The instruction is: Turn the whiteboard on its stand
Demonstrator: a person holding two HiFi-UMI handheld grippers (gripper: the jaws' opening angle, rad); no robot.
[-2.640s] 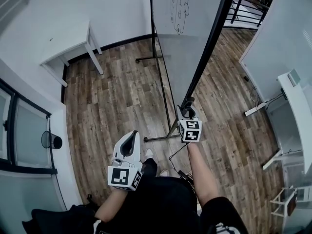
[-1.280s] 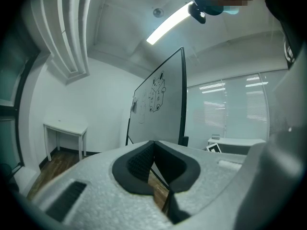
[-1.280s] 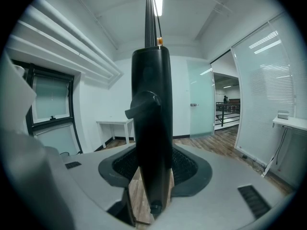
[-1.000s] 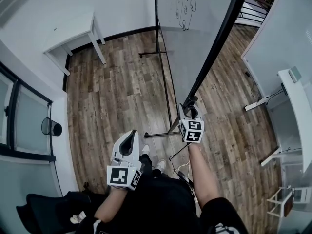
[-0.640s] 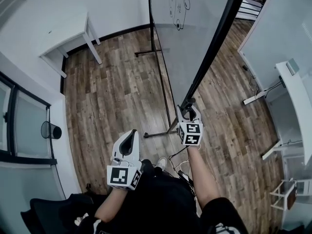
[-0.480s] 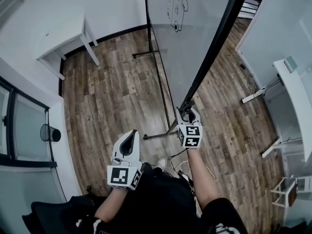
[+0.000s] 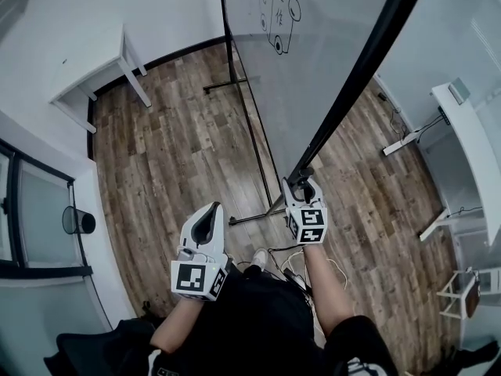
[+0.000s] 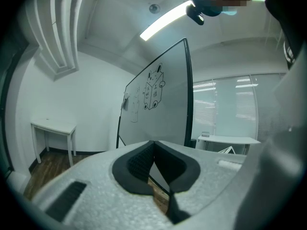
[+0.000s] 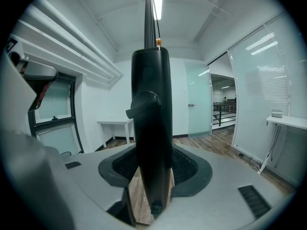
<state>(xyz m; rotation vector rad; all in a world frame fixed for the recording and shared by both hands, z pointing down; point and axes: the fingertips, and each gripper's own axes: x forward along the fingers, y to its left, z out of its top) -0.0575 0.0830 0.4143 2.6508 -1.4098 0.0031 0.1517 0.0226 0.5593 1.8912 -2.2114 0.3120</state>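
At the near edge, right gripper (image 7: pixel 301 182) is pinching the whiteboard (image 7: pixel 313 69) frame, probably stiff, heavy; left gripper (image 7: pixel 210 211) is hanging pressed together.

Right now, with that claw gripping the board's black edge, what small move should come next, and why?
Probably a short sideways pull with the right gripper, so the whiteboard swings round on its stand. Its jaws are clamped on the board's black frame edge, while the left gripper is shut, empty and off the board.
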